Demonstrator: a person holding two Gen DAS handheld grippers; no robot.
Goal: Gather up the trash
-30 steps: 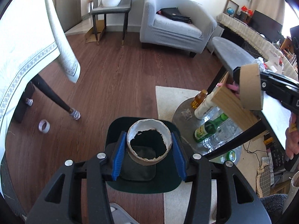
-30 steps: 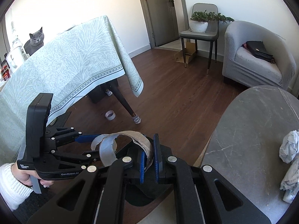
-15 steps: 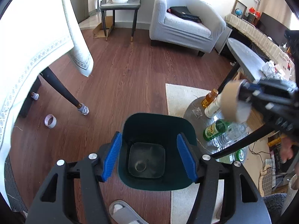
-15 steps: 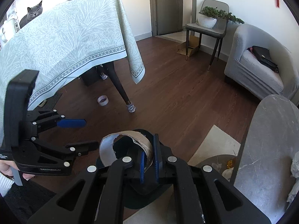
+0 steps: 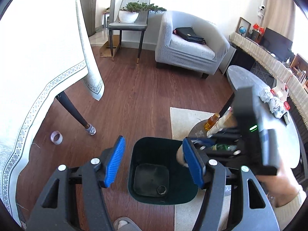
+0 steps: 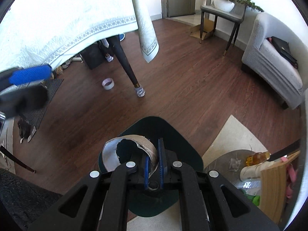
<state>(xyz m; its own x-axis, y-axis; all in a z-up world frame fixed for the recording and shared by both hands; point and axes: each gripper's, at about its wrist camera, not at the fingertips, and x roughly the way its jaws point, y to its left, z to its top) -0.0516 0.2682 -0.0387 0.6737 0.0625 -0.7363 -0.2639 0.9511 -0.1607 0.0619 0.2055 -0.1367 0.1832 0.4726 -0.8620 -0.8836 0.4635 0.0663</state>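
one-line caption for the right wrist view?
Right gripper shut on a torn cardboard tape roll, held above the dark green trash bin on wood floor.

Wood floor (image 5: pixel 138 100) under my tools carried a dark green bin (image 5: pixel 148 197), partly on a cream rug (image 5: pixel 182 119). A tape roll (image 5: pixel 56 137) lay on the floor near a table leg (image 5: pixel 73 111). An armchair (image 5: pixel 188 46), a chair (image 5: pixel 127 25) and flat cardboard (image 5: pixel 107 47) stood farther off.
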